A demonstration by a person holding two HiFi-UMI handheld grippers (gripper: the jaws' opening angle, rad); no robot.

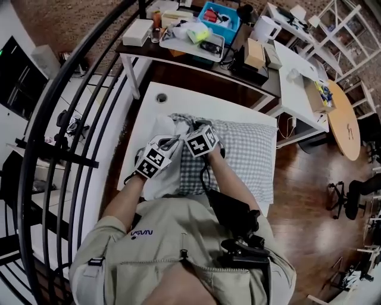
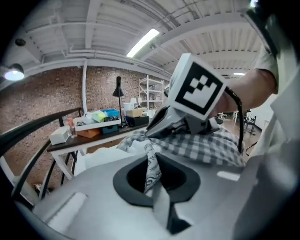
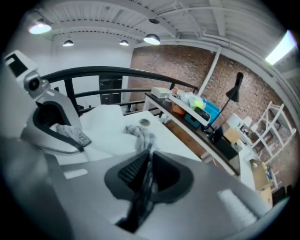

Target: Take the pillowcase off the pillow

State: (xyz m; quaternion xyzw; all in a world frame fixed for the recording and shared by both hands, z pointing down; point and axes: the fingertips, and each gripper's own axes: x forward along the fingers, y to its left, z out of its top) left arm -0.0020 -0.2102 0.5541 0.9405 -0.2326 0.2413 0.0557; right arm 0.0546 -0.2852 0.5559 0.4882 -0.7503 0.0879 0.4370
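Observation:
A white pillow (image 1: 162, 130) lies on the white table (image 1: 178, 95), most of it inside a grey-and-white checked pillowcase (image 1: 247, 155). Both grippers meet at the case's open left end. My left gripper (image 2: 152, 163) is shut on a printed strip of the pillowcase hem (image 2: 151, 154); in the head view this left gripper (image 1: 171, 143) sits over the bare pillow. My right gripper (image 3: 146, 165) is shut on a bunched fold of the checked fabric (image 3: 140, 133), and in the head view it (image 1: 197, 126) is just right of the left one. The bare pillow (image 3: 105, 119) shows beyond it.
A black curved railing (image 1: 77, 119) runs along the left. Behind the table stands a desk (image 1: 196, 56) with a blue bin (image 1: 219, 15), boxes and clutter. A white L-shaped desk (image 1: 297, 83) and a round wooden table (image 1: 345, 119) stand at the right on the wooden floor.

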